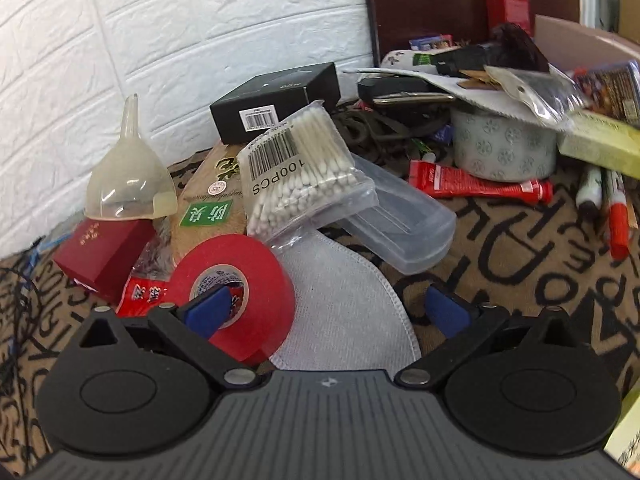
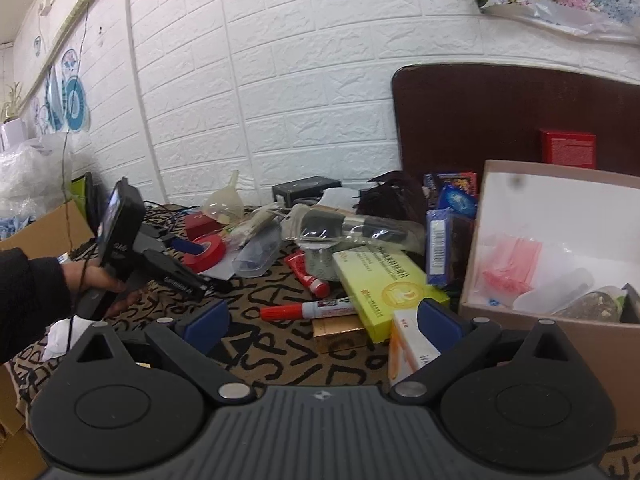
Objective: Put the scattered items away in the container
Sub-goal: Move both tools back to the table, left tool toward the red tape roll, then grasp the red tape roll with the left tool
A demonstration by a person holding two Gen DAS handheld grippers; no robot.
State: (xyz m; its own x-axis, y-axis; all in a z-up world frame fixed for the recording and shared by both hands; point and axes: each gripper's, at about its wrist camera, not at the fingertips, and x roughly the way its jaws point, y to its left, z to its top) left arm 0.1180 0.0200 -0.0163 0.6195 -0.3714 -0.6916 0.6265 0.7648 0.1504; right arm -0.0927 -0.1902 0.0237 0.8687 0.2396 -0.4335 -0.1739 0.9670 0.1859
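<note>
A letter-patterned tabletop (image 1: 520, 264) under a white brick wall is strewn with clutter. At lower left of the left view, the left tongs (image 1: 328, 308) gape wide, one pad inside the red tape roll (image 1: 248, 276), likely to hook it. The right tongs (image 2: 322, 320) hang released; the cardboard box (image 2: 540, 332) waits at right.

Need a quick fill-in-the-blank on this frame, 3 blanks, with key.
1. The left gripper has one finger inside the roll of ____ tape.
2. The cotton swab bag is printed ____PCS.
3. The upside-down funnel sits on a ____ box.

Missing words: red; 100; red
</note>
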